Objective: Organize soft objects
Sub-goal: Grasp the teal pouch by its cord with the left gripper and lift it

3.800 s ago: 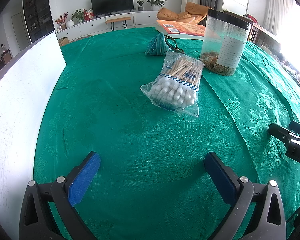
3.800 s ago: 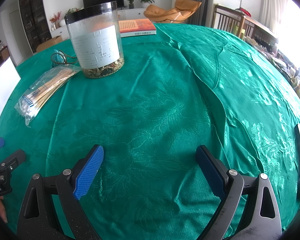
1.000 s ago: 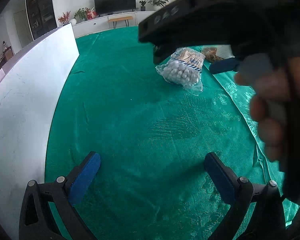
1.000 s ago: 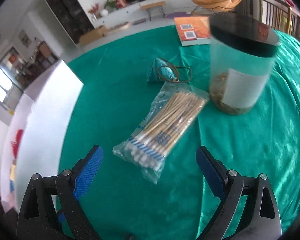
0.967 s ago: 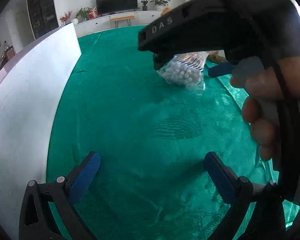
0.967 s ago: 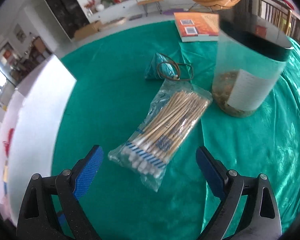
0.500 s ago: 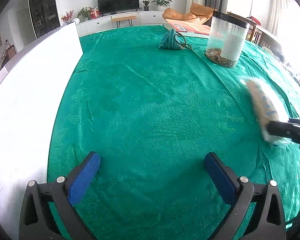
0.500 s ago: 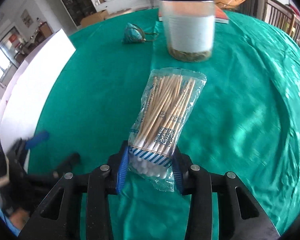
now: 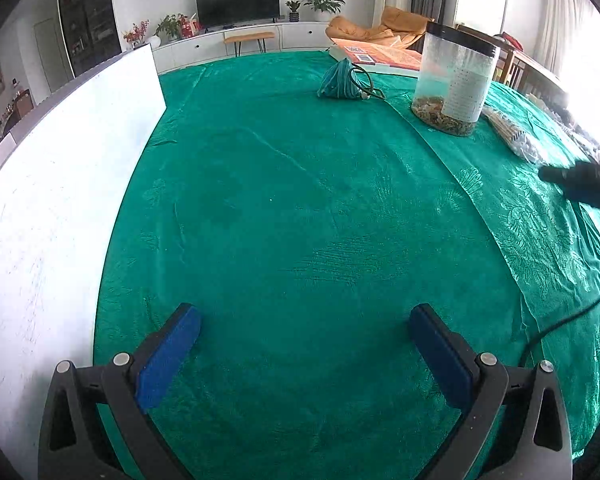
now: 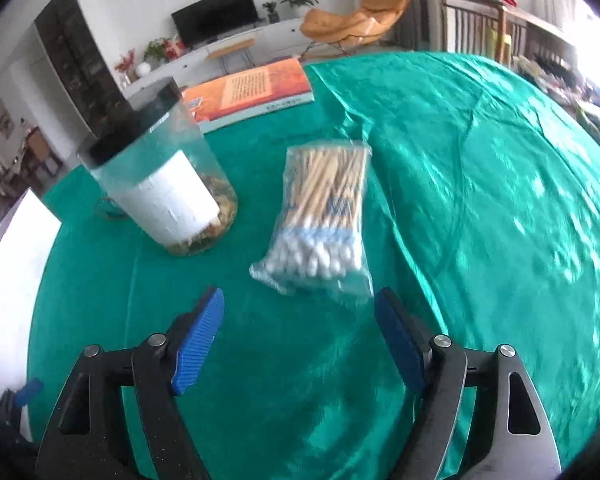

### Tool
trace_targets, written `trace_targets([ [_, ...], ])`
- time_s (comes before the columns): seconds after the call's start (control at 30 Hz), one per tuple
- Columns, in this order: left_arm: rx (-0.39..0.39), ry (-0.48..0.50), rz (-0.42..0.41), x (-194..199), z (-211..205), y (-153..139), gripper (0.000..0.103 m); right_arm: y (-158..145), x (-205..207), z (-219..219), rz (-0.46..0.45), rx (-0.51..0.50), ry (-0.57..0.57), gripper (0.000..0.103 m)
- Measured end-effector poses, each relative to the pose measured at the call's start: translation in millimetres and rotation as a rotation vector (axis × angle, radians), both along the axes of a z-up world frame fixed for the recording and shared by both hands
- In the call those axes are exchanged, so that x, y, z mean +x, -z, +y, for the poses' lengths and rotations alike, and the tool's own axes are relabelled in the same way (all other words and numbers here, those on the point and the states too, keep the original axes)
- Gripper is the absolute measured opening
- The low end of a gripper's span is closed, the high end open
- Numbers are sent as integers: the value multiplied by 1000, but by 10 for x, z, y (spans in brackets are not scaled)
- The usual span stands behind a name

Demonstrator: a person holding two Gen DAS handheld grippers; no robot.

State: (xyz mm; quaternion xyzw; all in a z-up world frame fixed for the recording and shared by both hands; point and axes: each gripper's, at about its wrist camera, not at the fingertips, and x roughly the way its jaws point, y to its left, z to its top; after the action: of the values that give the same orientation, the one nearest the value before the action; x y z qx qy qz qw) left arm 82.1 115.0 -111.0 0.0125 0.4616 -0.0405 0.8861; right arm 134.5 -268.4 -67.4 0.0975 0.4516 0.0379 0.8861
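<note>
1. The bag of cotton swabs (image 10: 324, 220) lies flat at twelve o'clock from the right gripper (image 10: 300, 344), just beside the clear jar (image 10: 164, 188) at its nine o'clock.
2. It looks light, with slippery crinkly film over stiff sticks; pinching across the padded tip end seems best.
3. The right jaws have just been opening and stand spread, nothing between them; the left gripper (image 9: 304, 356) is spread too, empty.
4. Green cloth (image 9: 300, 200) covers the worktop; a living room lies behind.

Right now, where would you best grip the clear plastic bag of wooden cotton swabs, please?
Probably across the near, bulging white-tipped end of the bag of swabs, coming from the open right gripper side: it lies flat, lengthwise, narrow enough for the jaws.
</note>
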Motion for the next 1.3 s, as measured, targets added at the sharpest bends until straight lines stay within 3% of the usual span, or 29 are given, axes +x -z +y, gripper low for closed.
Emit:
trace_targets([
  [0.07, 0, 0, 0, 1, 0, 1, 103, 78, -263, 52, 26, -56, 11, 80],
  [0.2, -1, -3, 0, 4, 9, -12, 103, 137, -674, 279, -15, -210, -11, 84],
  [0.33, -12, -51, 22, 57, -12, -36, 103, 158, -778, 304, -25, -208, 15, 88],
  [0.4, -68, -69, 25, 160, -43, -82, 103, 149, -794, 299, -26, -204, 15, 89],
  [0.5, -223, -80, 37, 570, -48, -188, 103, 156, -805, 301, -26, -204, 15, 89],
  [0.63, -288, -146, -71, 1240, -46, -394, 103, 153, -816, 297, -26, -203, 15, 89],
  [0.77, -280, -104, -69, 1896, -153, -422, 101, 166, -793, 307, -26, -200, 14, 90],
  [0.97, -203, -117, -36, 2430, -290, -222, 101, 192, -720, 325, -25, -198, 11, 91],
  [1.0, -189, -119, -22, 2448, -297, -155, 93, 205, -665, 341, -24, -198, 10, 91],
  [1.03, -180, -117, -9, 2495, -326, -89, 70, 204, -668, 341, -25, -198, 10, 91],
  [1.07, -130, -107, -27, 2491, -369, -77, 63, 204, -670, 341, -25, -198, 10, 91],
  [1.1, -117, -64, -44, 2476, -405, -96, 44, 203, -673, 340, -25, -198, 10, 91],
  [1.2, -97, -7, -41, 2347, -436, -185, 43, 201, -679, 338, -26, -198, 11, 91],
  [1.3, -148, 32, -12, 1948, -374, -345, 43, 201, -686, 337, -26, -197, 11, 92],
])
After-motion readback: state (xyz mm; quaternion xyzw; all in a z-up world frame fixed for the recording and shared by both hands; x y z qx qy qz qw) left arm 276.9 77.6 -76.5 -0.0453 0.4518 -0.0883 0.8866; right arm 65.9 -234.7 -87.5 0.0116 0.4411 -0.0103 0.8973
